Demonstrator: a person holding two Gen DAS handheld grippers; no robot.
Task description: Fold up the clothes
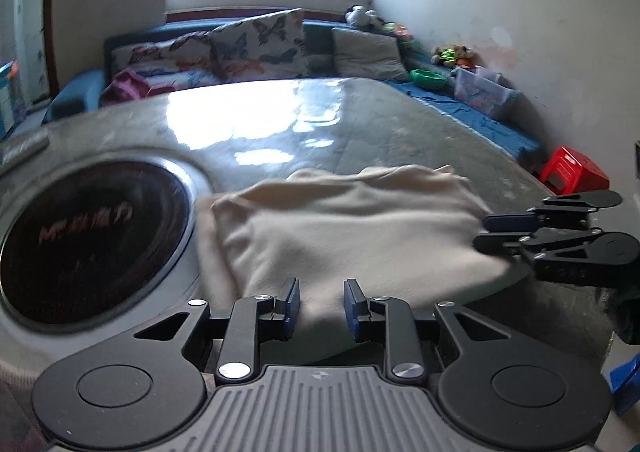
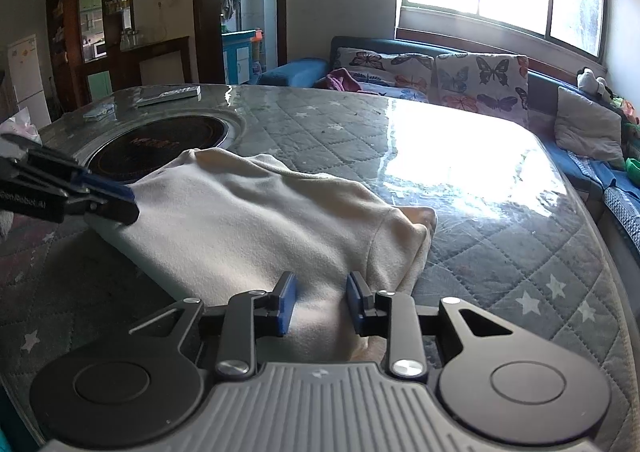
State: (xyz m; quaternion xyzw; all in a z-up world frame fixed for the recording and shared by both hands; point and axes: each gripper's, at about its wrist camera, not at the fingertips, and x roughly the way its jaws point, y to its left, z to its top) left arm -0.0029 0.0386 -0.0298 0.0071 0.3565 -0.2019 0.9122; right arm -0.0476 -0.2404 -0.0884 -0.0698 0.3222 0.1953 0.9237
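Observation:
A cream garment [image 1: 340, 228] lies folded in a thick bundle on the quilted table cover [image 1: 400, 131]; it also shows in the right wrist view [image 2: 240, 219]. My left gripper [image 1: 321, 306] is open, its blue pads on either side of the garment's near edge. My right gripper [image 2: 320, 302] is open over the garment's near right corner. In the left wrist view the right gripper [image 1: 486, 232] reaches in from the right at the cloth's edge. In the right wrist view the left gripper [image 2: 128, 201] comes in from the left at the cloth's left edge.
A round black induction hob [image 1: 92, 240] is set into the table left of the garment, also in the right wrist view [image 2: 156, 149]. A sofa with butterfly cushions [image 1: 240, 47] stands behind the table. A red stool [image 1: 572, 171] is at the right. A clear storage box [image 1: 484, 91] sits on the bench.

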